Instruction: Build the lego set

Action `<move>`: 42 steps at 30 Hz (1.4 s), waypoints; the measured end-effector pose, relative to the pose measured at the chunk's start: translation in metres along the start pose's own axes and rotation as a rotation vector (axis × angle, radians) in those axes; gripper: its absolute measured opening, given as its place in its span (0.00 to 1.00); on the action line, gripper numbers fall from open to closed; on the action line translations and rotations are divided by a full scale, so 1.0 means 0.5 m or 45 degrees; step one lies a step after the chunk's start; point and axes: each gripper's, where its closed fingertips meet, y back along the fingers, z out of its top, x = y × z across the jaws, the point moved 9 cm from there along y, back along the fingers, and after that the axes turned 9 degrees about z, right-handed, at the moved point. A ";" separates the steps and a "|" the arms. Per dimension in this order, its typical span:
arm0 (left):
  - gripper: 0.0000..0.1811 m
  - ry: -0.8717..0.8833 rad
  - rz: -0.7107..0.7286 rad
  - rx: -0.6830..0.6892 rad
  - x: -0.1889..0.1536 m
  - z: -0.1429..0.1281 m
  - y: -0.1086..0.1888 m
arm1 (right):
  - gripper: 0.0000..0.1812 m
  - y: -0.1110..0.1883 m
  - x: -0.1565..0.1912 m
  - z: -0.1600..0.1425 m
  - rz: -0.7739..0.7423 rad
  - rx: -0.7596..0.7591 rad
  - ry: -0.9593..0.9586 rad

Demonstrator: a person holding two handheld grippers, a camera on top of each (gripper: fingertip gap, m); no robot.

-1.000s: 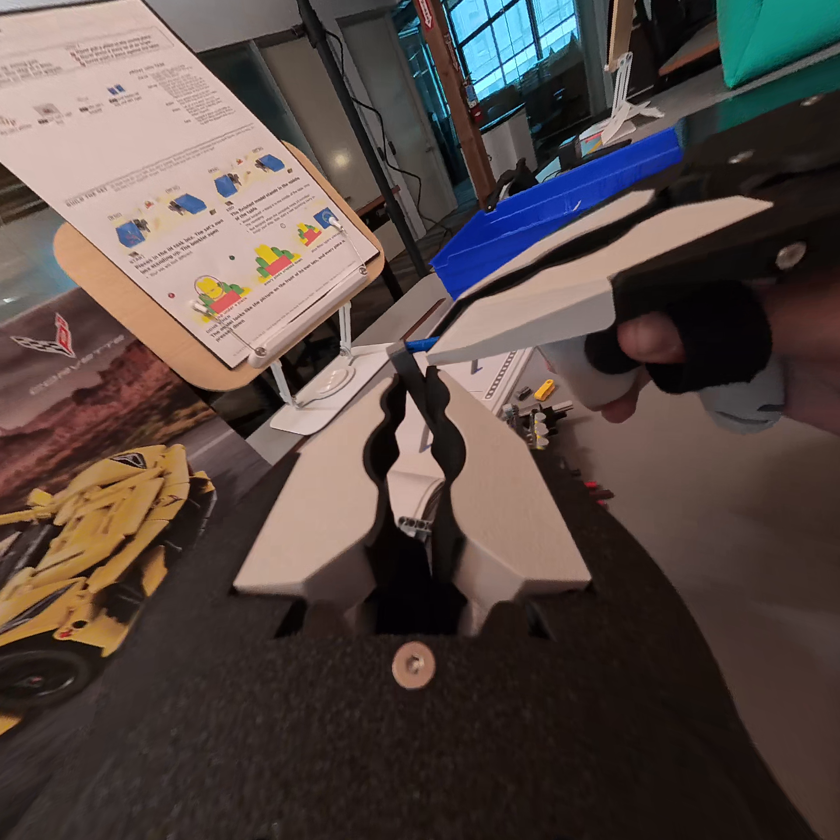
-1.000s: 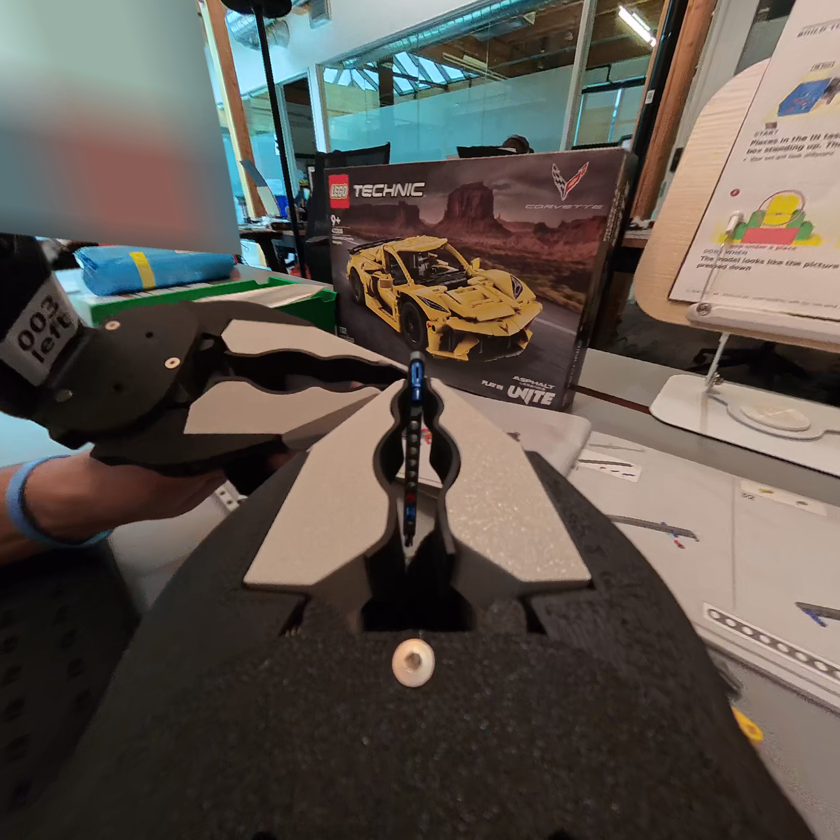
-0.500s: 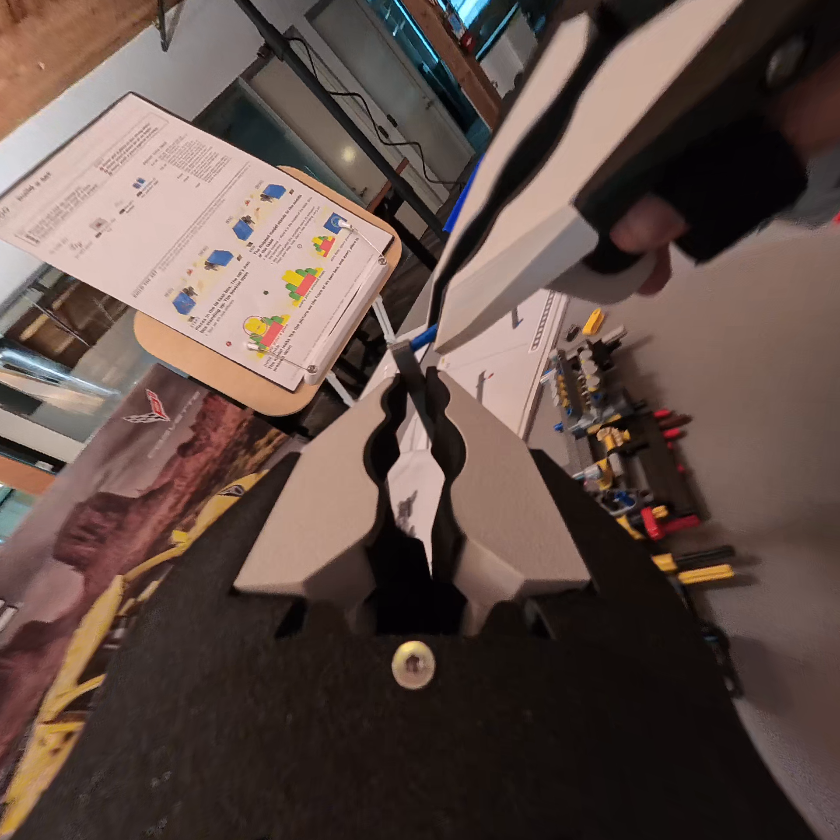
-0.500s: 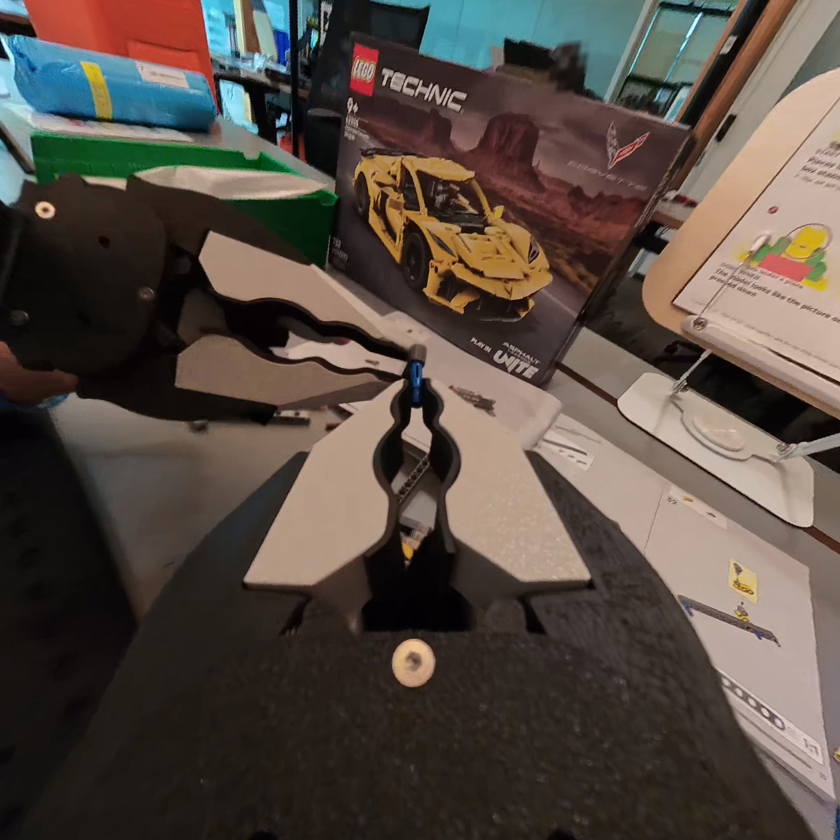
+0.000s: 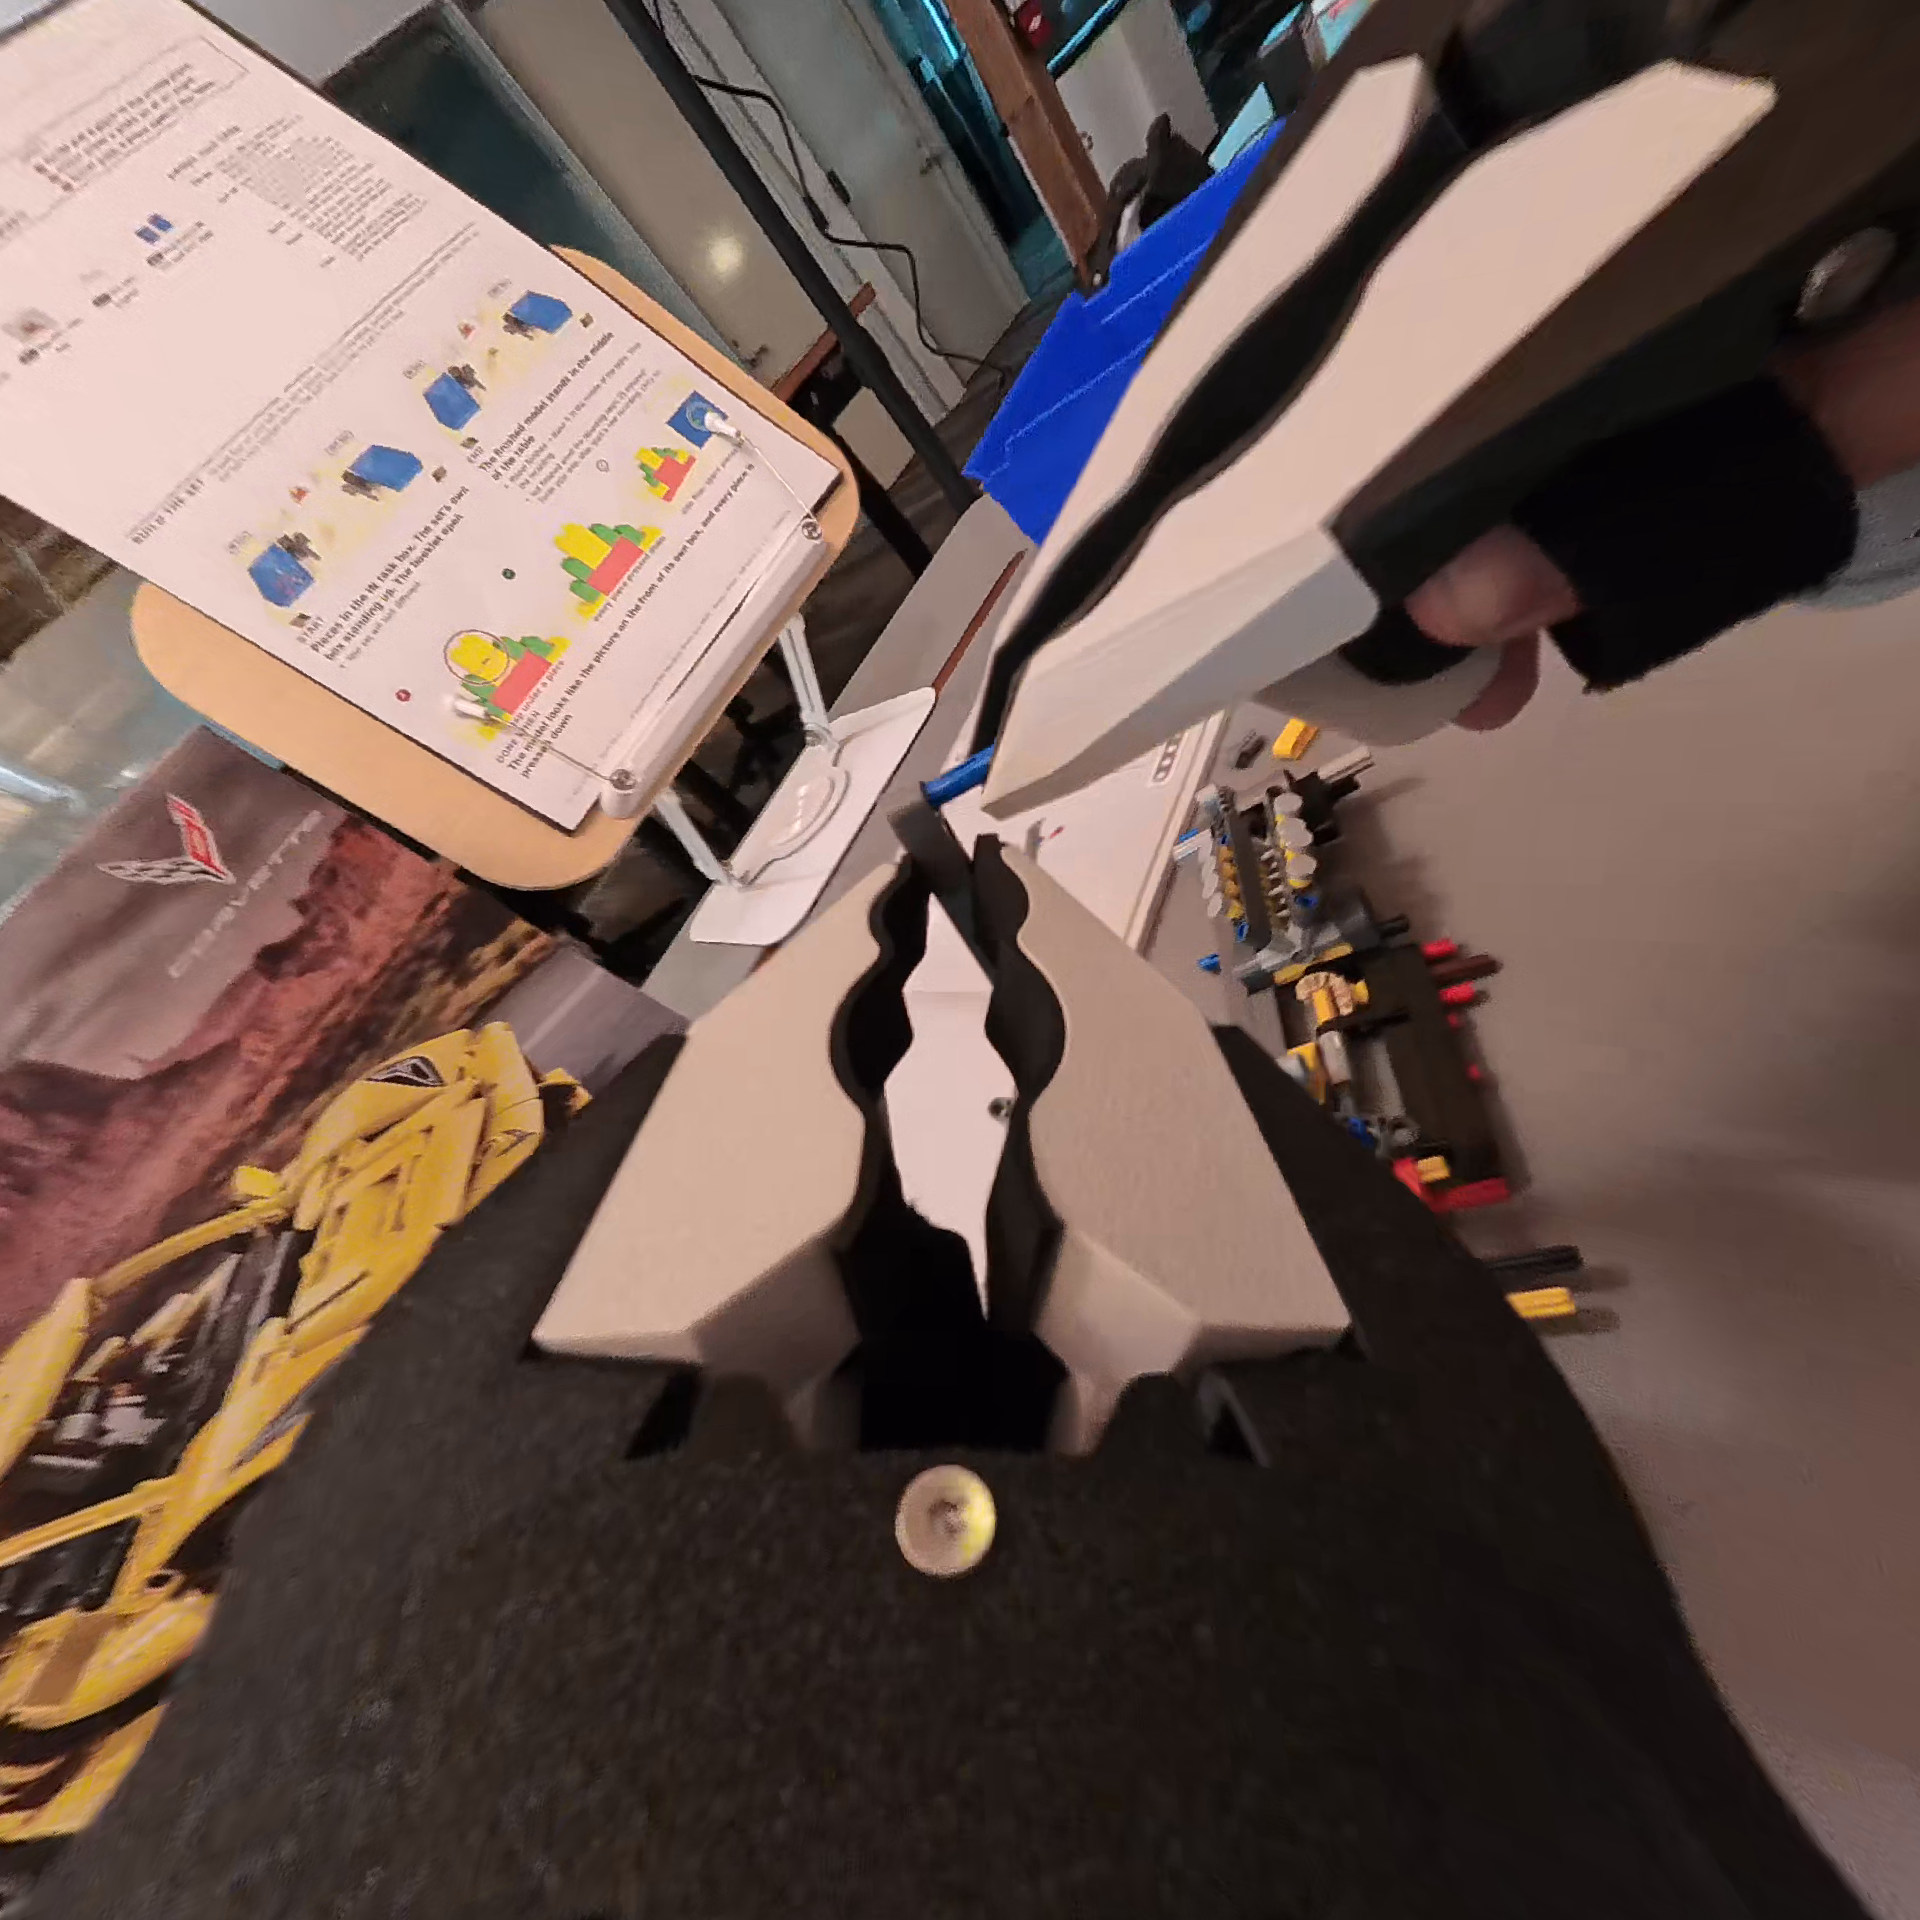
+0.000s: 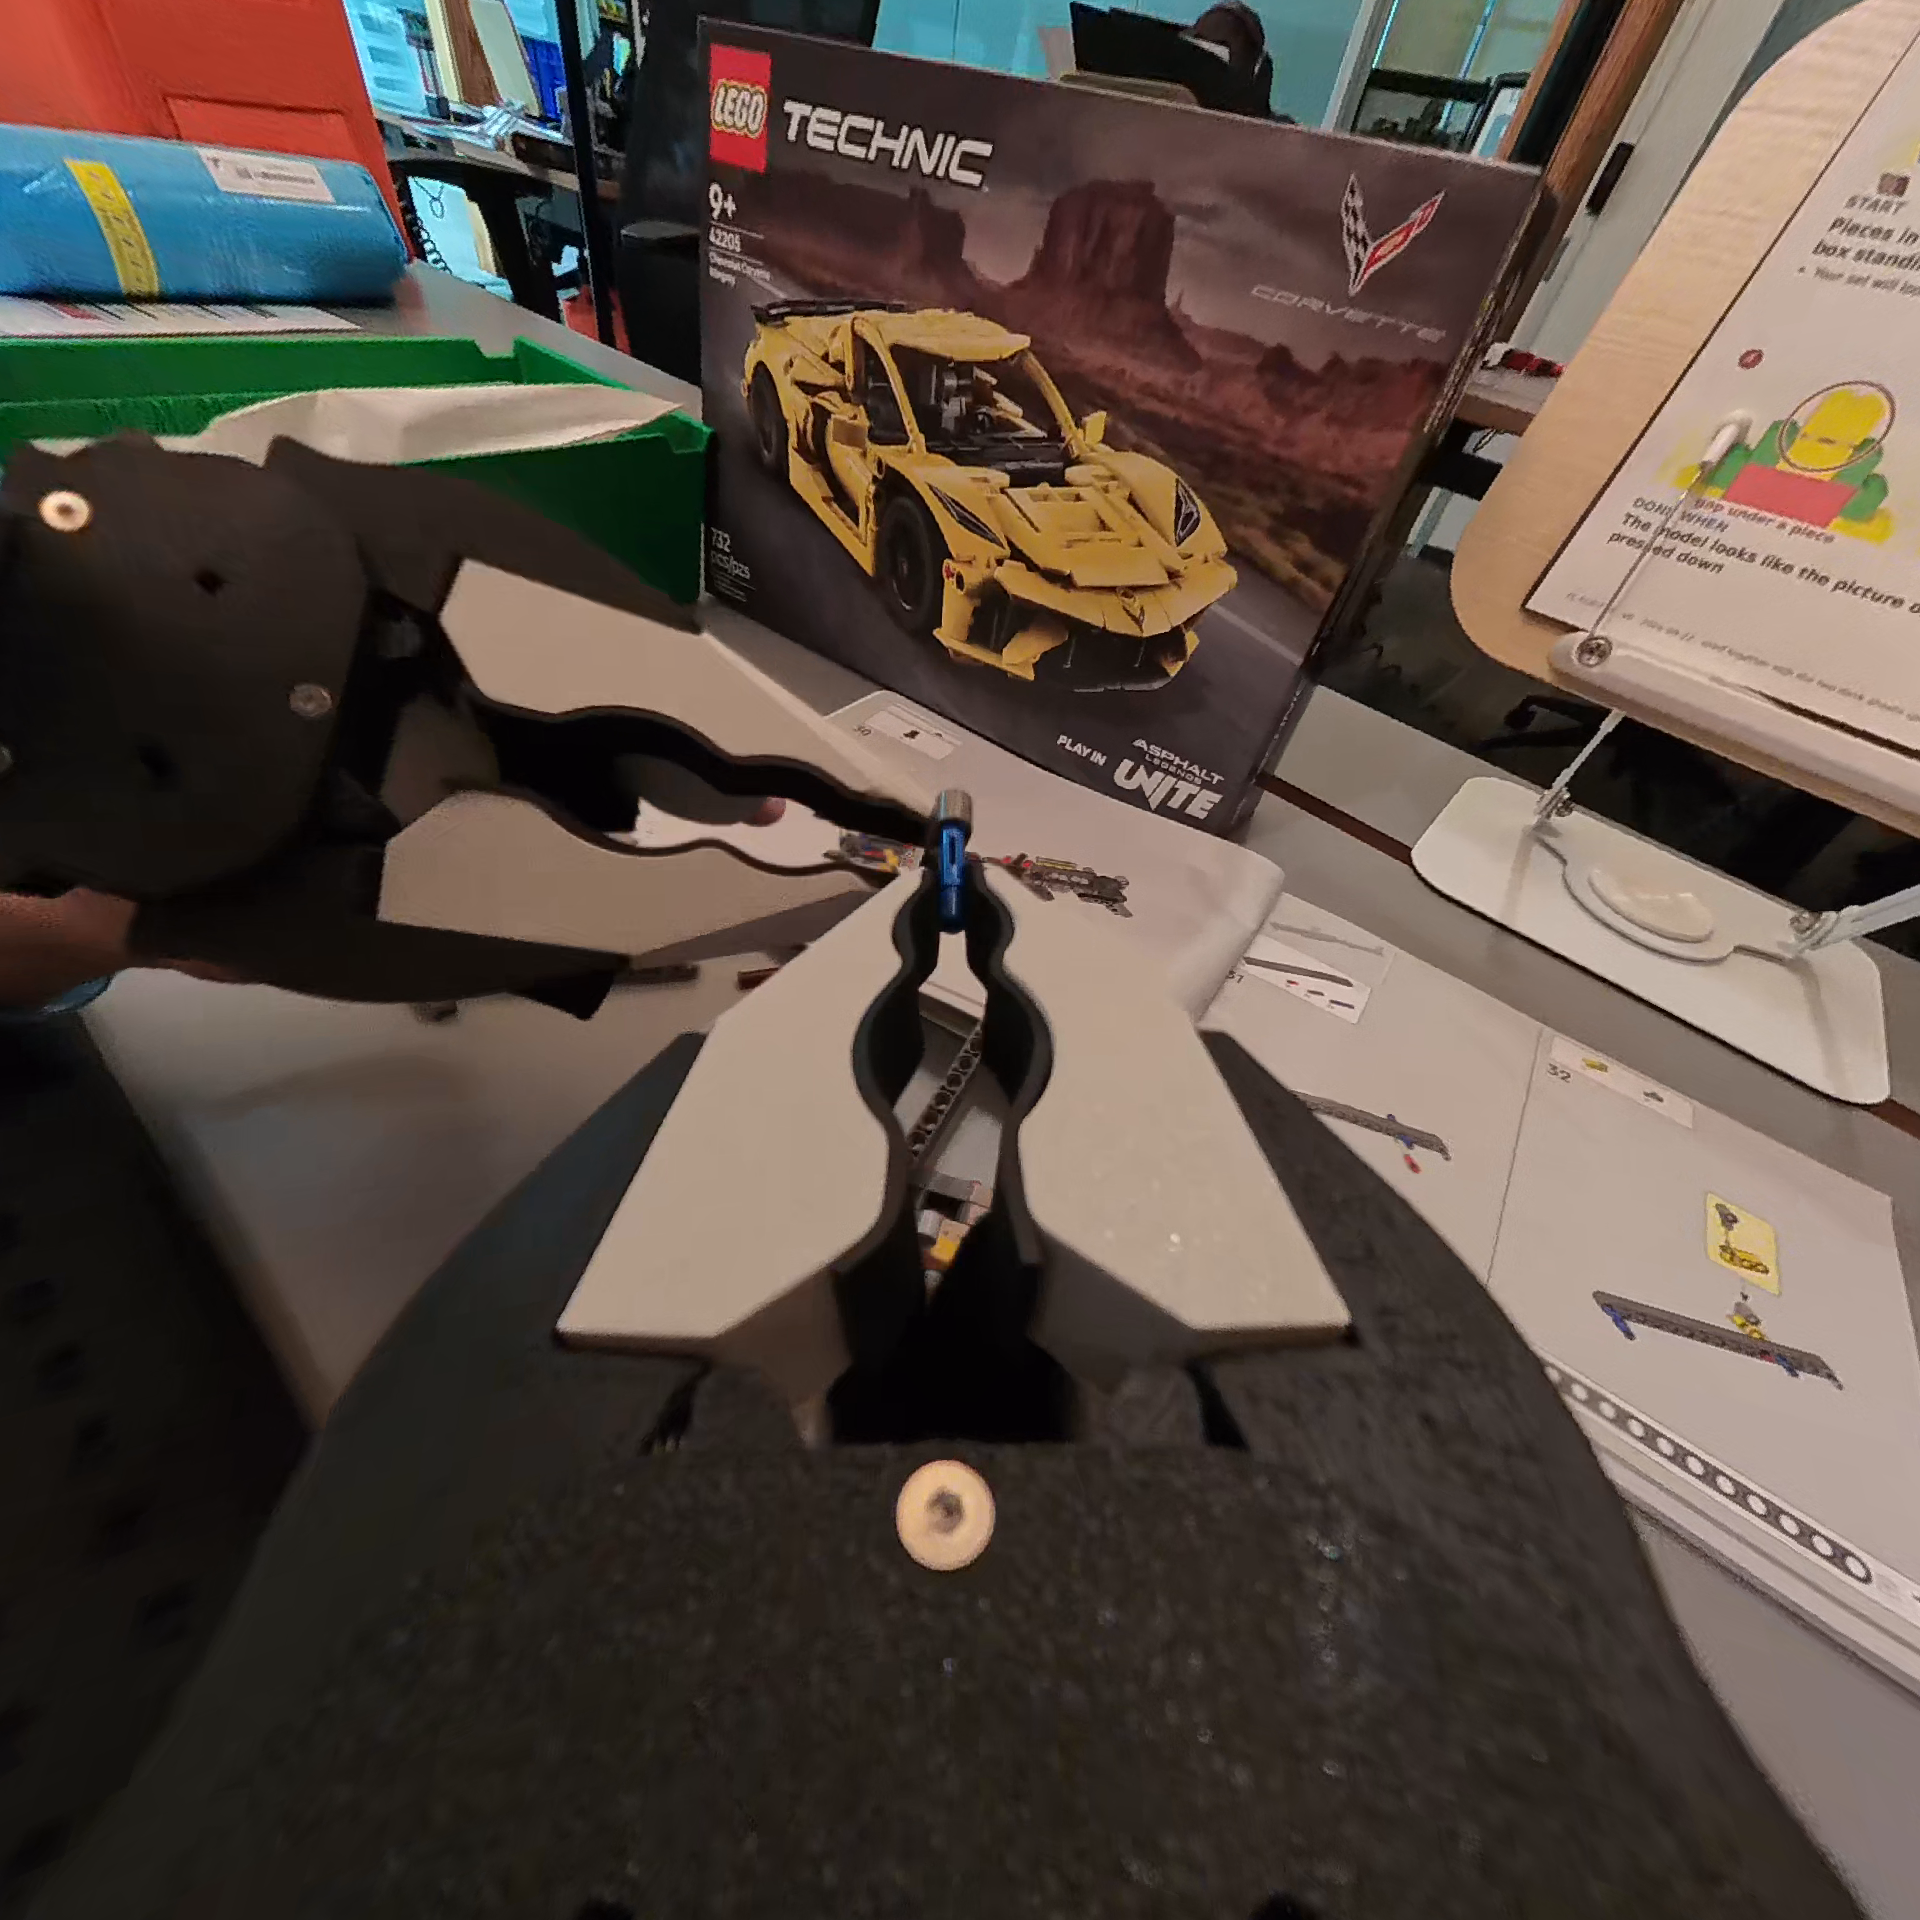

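My left gripper (image 5: 943, 854) is shut on a small dark grey piece (image 5: 921, 831) at its fingertips. My right gripper (image 6: 951, 902) is shut on a short blue pin (image 6: 950, 875). The pin's far end meets the grey piece (image 6: 952, 806), which the left gripper (image 6: 902, 823) holds from the left. In the left wrist view the right gripper (image 5: 987, 792) reaches in from the upper right, with the blue pin (image 5: 954, 781) showing at its tips. Both are held above the table. A black beam (image 6: 951, 1081) lies below, seen through the right fingers' gap.
A partly built model (image 5: 1351, 1039) and loose pins (image 5: 1538, 1299) lie on the grey table at the right. The set's box (image 6: 1091, 416) stands behind an open booklet (image 6: 1683, 1195). An instruction sheet on a stand (image 5: 416, 468), a green bin (image 6: 582, 457) and a blue bin (image 5: 1091, 416) border the area. The tips of both grippers are at nearly the same place.
Both grippers have tilted down toward the table while staying tip to tip. The right gripper now comes in more steeply from above. The pin and grey piece remain together.
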 end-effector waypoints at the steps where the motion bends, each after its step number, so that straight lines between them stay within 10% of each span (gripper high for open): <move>1: 0.04 -0.046 0.019 -0.003 0.000 0.001 0.001 | 0.02 0.001 -0.001 0.002 0.014 -0.005 -0.017; 10: 0.04 0.099 -0.112 -0.021 0.004 -0.001 0.002 | 0.02 0.001 0.010 0.013 -0.070 0.122 0.231; 20: 0.04 0.342 -0.171 -0.089 0.020 0.007 0.005 | 0.02 0.006 -0.007 0.020 0.085 -0.061 -0.049; 29: 0.04 0.792 -0.675 -0.336 0.027 0.025 0.027 | 0.25 0.051 -0.043 0.004 0.863 -0.311 -0.392; 42: 0.04 0.778 -0.828 -0.363 -0.004 0.035 0.031 | 0.14 0.064 -0.031 -0.011 1.025 -0.374 -0.347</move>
